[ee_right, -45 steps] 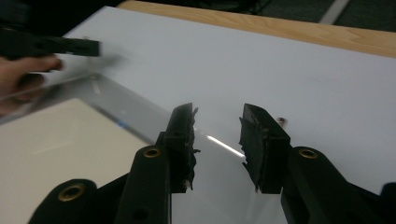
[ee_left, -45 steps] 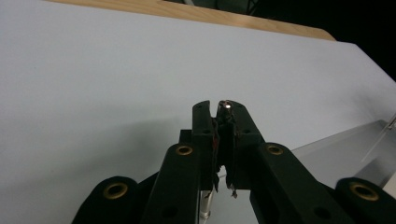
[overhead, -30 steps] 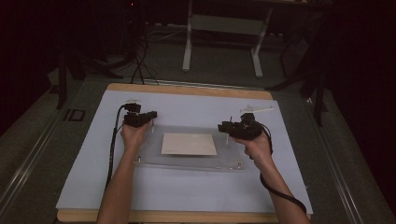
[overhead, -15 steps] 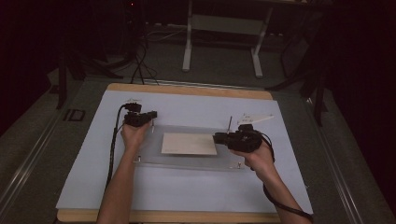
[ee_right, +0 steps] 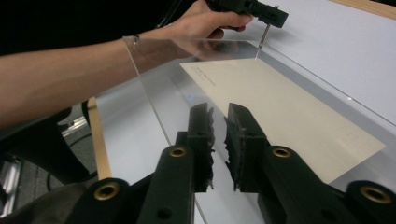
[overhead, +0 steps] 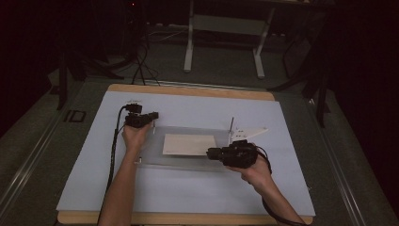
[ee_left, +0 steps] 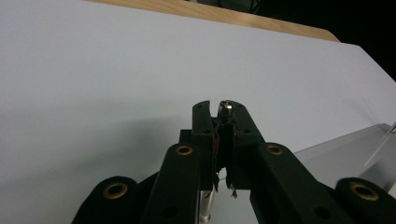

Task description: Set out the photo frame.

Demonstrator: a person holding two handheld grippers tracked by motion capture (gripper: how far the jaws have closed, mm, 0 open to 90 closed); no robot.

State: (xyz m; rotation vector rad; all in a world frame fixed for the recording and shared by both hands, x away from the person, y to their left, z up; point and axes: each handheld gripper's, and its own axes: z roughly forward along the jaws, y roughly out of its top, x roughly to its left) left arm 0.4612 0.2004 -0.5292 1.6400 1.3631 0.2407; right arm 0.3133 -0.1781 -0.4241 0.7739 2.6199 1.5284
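1. My left tool (overhead: 151,115) is clamped on a small metal post (ee_left: 226,108) at the far left corner of the clear acrylic sheet (overhead: 150,146), which lies flat on the bench (overhead: 188,193).
2. My right tool (ee_right: 218,126) hovers over the sheet's near right part, jaws slightly apart, holding nothing.
3. A cream paper (overhead: 189,144) lies flat at the sheet's middle; above or under it, I cannot tell.
4. I judge the acrylic stiff, slick and scratch-prone, best gripped at edges or posts; the paper light and flimsy.
5. No containers here.
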